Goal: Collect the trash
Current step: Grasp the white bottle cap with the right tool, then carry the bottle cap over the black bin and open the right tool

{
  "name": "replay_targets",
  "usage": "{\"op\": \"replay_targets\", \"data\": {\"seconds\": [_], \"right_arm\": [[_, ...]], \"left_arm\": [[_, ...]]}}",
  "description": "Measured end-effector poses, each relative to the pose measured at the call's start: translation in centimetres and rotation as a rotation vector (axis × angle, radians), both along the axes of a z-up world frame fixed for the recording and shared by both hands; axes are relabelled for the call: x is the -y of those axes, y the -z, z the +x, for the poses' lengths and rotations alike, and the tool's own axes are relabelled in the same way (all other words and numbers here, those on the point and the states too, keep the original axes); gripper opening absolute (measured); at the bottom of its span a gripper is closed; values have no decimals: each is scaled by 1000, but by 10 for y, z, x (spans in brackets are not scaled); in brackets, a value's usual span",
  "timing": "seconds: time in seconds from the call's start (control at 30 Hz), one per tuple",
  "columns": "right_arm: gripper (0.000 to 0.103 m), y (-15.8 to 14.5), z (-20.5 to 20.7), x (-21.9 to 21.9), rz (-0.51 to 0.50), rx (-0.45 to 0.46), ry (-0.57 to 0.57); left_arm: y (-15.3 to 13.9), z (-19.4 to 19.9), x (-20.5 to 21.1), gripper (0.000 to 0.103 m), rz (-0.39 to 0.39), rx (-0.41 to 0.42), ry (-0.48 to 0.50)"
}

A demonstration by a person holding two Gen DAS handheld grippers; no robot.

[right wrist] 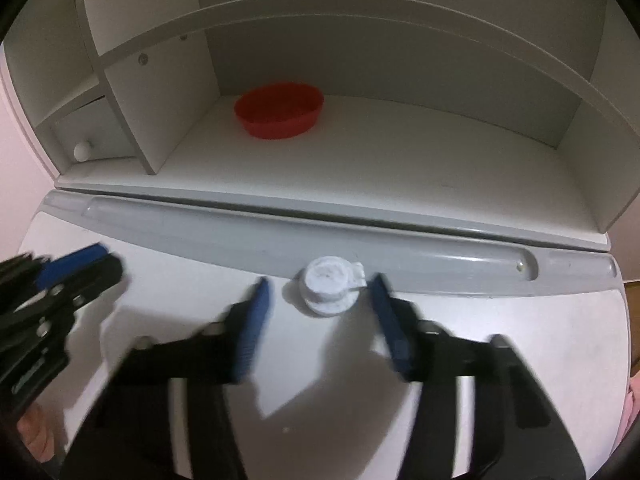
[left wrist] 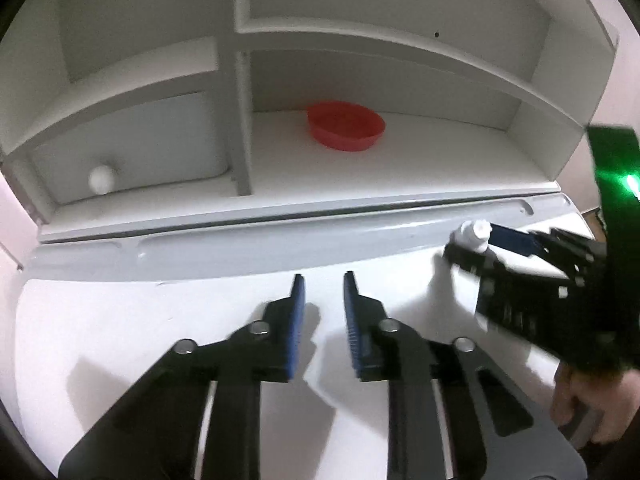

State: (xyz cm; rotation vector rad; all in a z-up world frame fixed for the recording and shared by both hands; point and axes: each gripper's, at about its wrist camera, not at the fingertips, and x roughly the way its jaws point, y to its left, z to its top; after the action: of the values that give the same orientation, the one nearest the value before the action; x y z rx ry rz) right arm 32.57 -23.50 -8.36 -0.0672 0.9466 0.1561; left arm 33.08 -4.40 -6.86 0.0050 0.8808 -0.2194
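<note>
From the left wrist, saw the left tongs (left wrist: 324, 280) nearly shut over the white worktop (left wrist: 120, 320), with nothing in them. Saw the right tongs (left wrist: 468, 246) by the right end of the grey back edge (left wrist: 240, 248), around a small white cap (left wrist: 474, 236). From the right wrist, saw that cap (right wrist: 329, 286) lying right by the grey edge, between the spread blue pads (right wrist: 256, 320), not squeezed yet. Spotted a red bowl (right wrist: 280, 110) on the shelf behind. Looked like an early step: nothing picked up, cap left to grab.
</note>
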Motion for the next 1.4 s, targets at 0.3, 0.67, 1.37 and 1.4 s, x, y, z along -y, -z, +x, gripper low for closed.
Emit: {"op": "replay_targets", "data": {"seconds": [0.3, 0.67, 1.37, 1.4], "right_arm": [[31, -20, -30, 4, 36, 22, 37], [31, -45, -187, 111, 45, 70, 217], [31, 70, -506, 387, 148, -62, 937], [31, 79, -513, 393, 157, -77, 953]], "left_arm": [[-4, -44, -16, 0, 23, 10, 19], [-6, -98, 6, 0, 36, 10, 90], [27, -327, 358, 0, -20, -47, 934], [36, -338, 373, 0, -6, -53, 962]]}}
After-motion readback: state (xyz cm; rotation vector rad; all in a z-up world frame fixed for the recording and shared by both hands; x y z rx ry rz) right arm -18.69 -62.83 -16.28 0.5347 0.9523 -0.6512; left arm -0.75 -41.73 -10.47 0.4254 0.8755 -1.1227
